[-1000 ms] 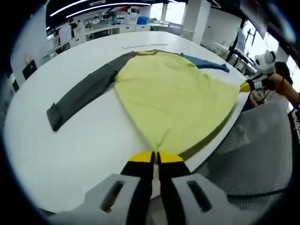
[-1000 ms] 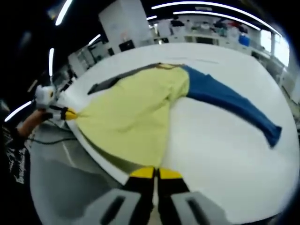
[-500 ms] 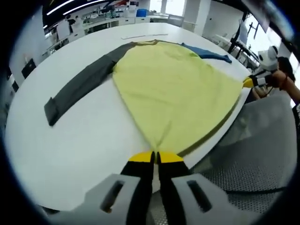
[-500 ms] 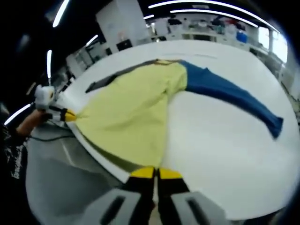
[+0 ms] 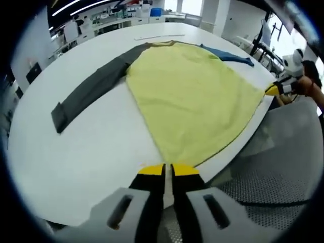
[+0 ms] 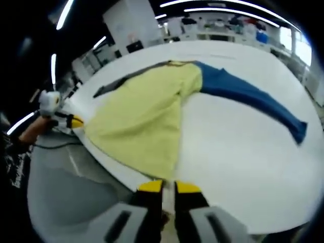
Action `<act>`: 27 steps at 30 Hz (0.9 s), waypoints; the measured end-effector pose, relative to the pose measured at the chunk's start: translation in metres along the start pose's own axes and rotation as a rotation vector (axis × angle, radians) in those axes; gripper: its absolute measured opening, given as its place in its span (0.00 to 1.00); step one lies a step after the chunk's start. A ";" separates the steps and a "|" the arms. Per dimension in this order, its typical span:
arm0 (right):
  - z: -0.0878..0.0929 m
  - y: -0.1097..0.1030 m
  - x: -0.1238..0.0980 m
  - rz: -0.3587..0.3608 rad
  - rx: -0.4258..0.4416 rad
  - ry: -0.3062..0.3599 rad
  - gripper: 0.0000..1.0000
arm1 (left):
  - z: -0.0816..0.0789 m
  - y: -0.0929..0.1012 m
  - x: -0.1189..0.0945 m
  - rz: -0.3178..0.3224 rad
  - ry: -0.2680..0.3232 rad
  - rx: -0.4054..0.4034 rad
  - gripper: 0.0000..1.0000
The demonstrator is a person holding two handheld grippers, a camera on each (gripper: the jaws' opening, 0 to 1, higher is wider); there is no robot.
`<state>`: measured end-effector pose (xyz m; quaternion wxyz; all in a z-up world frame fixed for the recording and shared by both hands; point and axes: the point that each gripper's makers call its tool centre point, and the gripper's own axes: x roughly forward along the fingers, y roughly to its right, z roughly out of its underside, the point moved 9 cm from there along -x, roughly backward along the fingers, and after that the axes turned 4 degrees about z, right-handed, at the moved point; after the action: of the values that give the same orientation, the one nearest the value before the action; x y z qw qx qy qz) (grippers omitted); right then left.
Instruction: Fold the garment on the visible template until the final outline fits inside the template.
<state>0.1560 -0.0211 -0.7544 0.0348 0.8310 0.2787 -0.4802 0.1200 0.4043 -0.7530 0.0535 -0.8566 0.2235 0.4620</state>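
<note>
A long-sleeved garment lies flat on the white round table (image 5: 76, 162) (image 6: 243, 167). It has a yellow body (image 5: 192, 101) (image 6: 147, 111), a grey sleeve (image 5: 88, 93) (image 6: 116, 86) and a blue sleeve (image 5: 228, 54) (image 6: 253, 98). Its hem runs along the near table edge. My left gripper (image 5: 168, 169) (image 6: 76, 121) sits at one hem corner with its jaws slightly apart. My right gripper (image 6: 169, 185) (image 5: 271, 90) is at the other hem corner, also slightly open. The fabric ends right at each pair of tips and looks slack.
A grey mesh chair (image 5: 268, 177) stands below the table edge beside me. A person's hand (image 5: 304, 86) (image 6: 35, 129) holds each gripper off the table's rim. A thin pale strip (image 5: 157, 36) lies beyond the collar. Desks and shelves fill the far room.
Both pairs of jaws have parted a little and the hem corners no longer pinch to a point. The yellow body has settled flatter, and both cameras have drawn back slightly.
</note>
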 end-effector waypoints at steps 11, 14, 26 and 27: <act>-0.018 0.007 -0.003 -0.011 -0.020 0.127 0.44 | -0.011 0.001 -0.004 0.008 0.159 0.010 0.42; -0.027 0.008 -0.001 -0.030 -0.015 0.151 0.49 | -0.014 0.003 -0.005 0.015 0.188 0.009 0.51; -0.069 0.024 0.015 -0.059 -0.170 0.239 0.60 | -0.028 0.011 -0.004 0.055 0.277 0.066 0.70; -0.075 0.027 0.017 -0.065 -0.175 0.251 0.59 | -0.031 0.014 -0.004 0.065 0.306 0.060 0.72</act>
<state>0.2340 -0.0118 -0.7337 0.0564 0.8688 0.3482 -0.3474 0.1356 0.3846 -0.7304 0.0295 -0.9073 0.2706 0.3206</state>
